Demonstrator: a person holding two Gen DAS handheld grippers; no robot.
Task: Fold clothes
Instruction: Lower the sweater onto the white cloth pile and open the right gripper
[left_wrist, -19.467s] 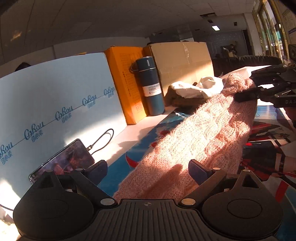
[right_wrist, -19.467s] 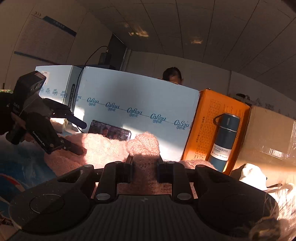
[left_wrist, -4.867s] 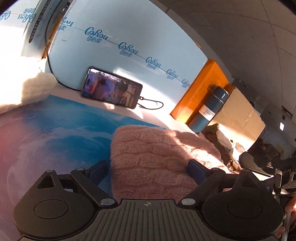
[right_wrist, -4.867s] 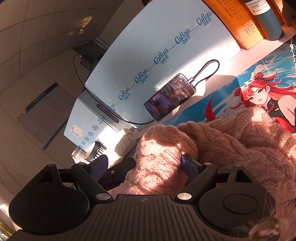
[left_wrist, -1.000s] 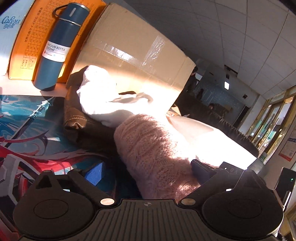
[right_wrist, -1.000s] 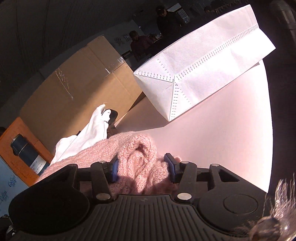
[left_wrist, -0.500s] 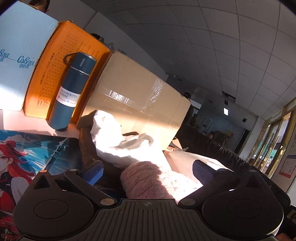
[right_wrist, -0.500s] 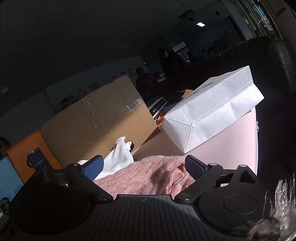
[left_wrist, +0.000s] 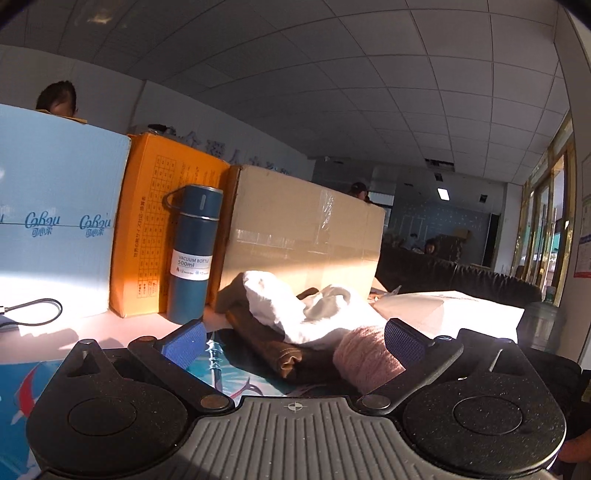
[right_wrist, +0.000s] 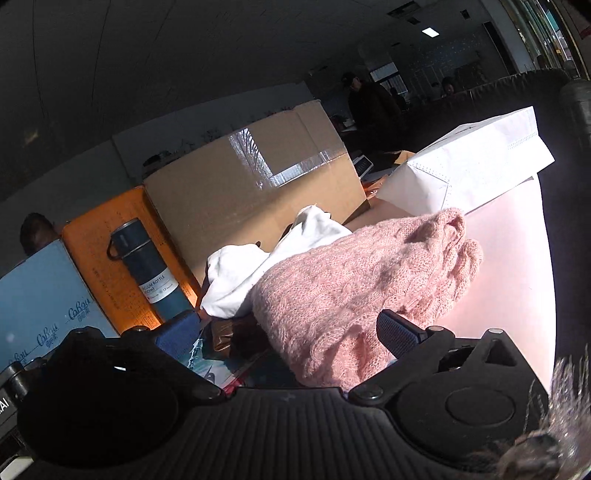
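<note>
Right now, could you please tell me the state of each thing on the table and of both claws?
Pink sweater: folded, lying free beside the other clothes.
White garment: crumpled on the brown garment.
Bottle: upright, capped.
Left claw: open, empty.
Right claw: just opened, gripping nothing.

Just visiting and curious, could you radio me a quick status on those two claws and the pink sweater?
Right gripper just opened, left gripper open, both empty. Pink sweater folded, set beside the white garment and brown garment. Nothing in the way.
</note>
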